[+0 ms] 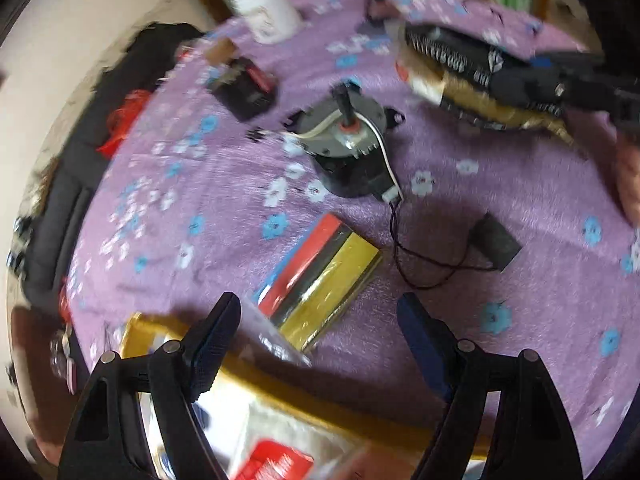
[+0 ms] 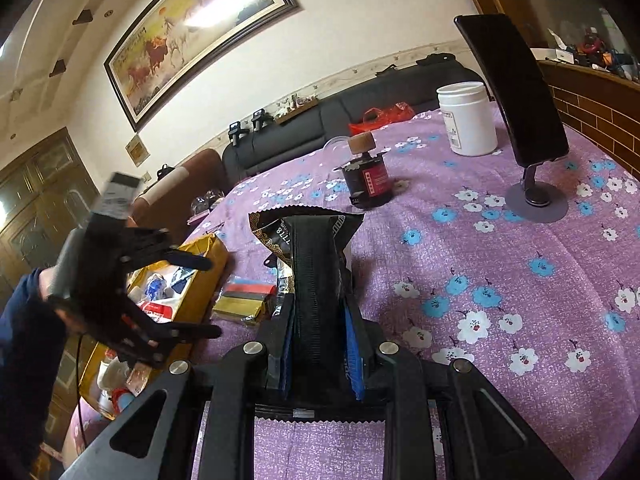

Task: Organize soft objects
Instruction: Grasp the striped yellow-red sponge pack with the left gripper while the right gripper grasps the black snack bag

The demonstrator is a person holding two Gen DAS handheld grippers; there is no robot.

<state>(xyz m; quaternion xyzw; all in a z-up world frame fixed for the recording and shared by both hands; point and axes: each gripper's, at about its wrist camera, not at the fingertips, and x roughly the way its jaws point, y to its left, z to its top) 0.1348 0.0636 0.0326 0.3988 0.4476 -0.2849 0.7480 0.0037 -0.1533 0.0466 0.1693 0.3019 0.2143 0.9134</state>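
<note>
Pouch (image 2: 306,240) clamped in right tongs (image 2: 318,344) points lengthwise away.

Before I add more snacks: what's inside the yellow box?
Yellow box holds a blue-white packet and a red-labelled packet. The left hand-held gripper covers part; deeper contents are hidden.

Beyond my sorting: purple flowered tablecloth (image 2: 500,264); white tub (image 2: 467,119); dark phone on a round stand (image 2: 516,92); small motor with cork-capped shaft (image 2: 366,178); black sofa (image 2: 320,128); framed horse painting (image 2: 200,40) on my wall
</note>
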